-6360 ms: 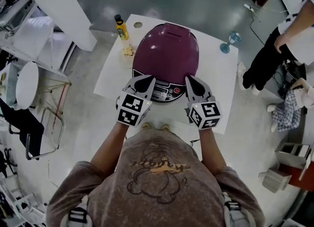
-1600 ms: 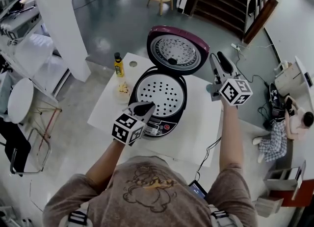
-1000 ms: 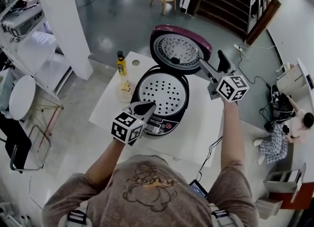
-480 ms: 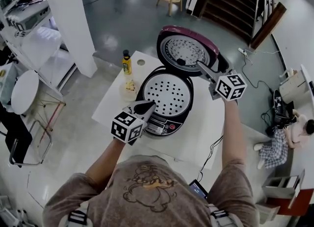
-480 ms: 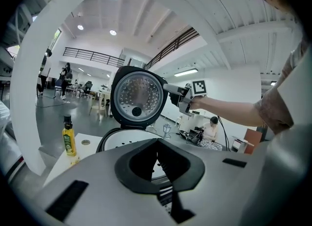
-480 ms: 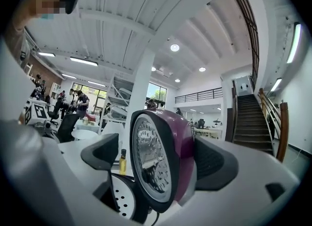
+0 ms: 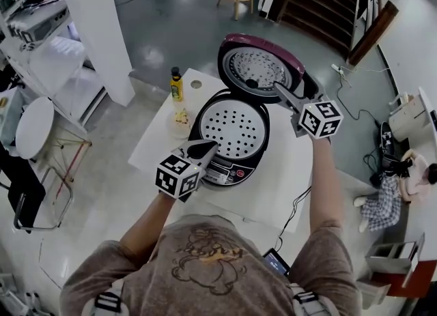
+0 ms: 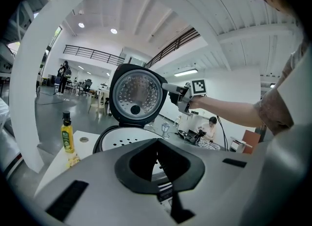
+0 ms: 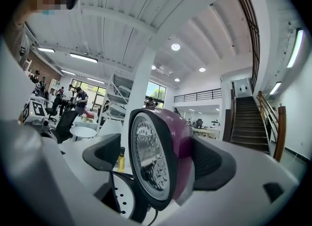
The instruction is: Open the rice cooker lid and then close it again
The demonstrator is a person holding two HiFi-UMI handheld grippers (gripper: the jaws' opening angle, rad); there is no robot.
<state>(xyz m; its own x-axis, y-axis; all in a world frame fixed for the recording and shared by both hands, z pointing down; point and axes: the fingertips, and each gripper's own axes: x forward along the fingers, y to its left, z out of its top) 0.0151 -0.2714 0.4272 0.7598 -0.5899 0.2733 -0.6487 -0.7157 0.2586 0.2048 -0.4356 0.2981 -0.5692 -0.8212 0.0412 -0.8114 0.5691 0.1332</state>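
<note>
The right claw (image 7: 292, 88), jaws wide but just now closing in, straddles the raised lid (image 7: 258, 69) at the back of the rice cooker (image 7: 229, 140), not yet pinching it. The left claw (image 7: 199, 149), shut and empty, sits at its front. I'd say a loose shove could slam the lid down.

The cooker (image 7: 229, 137) stood on the table (image 7: 290, 168), its lid (image 7: 256, 69) upright at the far side. A bottle (image 7: 177, 86) stood left of it, at the table's far left corner. The left gripper (image 7: 199, 149) hung over the cooker's near left rim. The right gripper's (image 7: 293, 89) jaws, just closing, flanked the lid's right edge without pressing it.
</note>
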